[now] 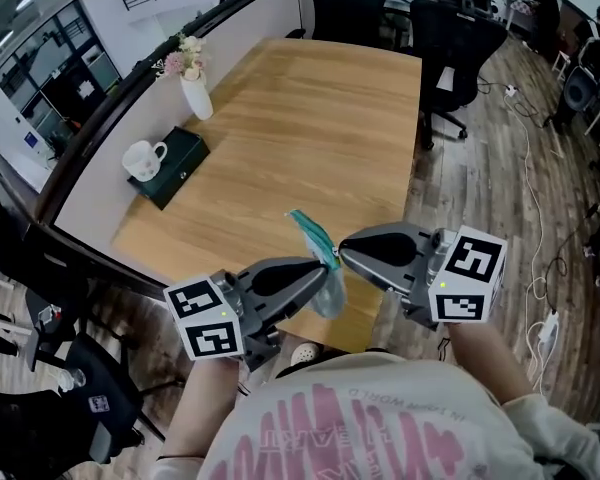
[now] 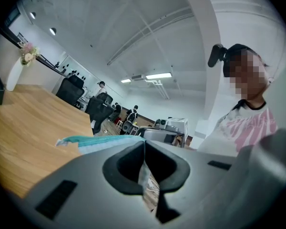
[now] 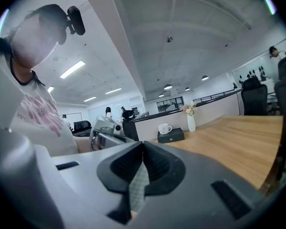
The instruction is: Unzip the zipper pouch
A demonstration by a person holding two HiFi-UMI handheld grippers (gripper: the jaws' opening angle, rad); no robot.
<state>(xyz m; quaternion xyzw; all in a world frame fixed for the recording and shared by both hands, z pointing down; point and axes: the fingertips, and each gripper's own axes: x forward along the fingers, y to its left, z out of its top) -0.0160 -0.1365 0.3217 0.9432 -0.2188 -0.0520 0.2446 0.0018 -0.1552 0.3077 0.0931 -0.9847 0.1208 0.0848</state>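
Observation:
The zipper pouch [image 1: 325,286], clear with a teal zipper band [image 1: 311,232], hangs in the air over the near edge of the wooden table [image 1: 310,118]. My left gripper [image 1: 325,268] is shut on its left side, and the pouch's thin wall [image 2: 144,175] shows pinched between the pads, with the teal band [image 2: 100,140] sticking out to the left. My right gripper [image 1: 342,251] comes in from the right, tip to tip with the left one. It is shut on a mesh-textured strip of the pouch [image 3: 138,185]. Whether the zipper pull is in the jaws is hidden.
A white vase of flowers [image 1: 193,83] stands at the table's far left. Nearer, a white mug [image 1: 143,158] sits on a dark box [image 1: 183,161]. Black office chairs [image 1: 450,28] stand beyond the table. Cables run over the floor at the right [image 1: 535,218].

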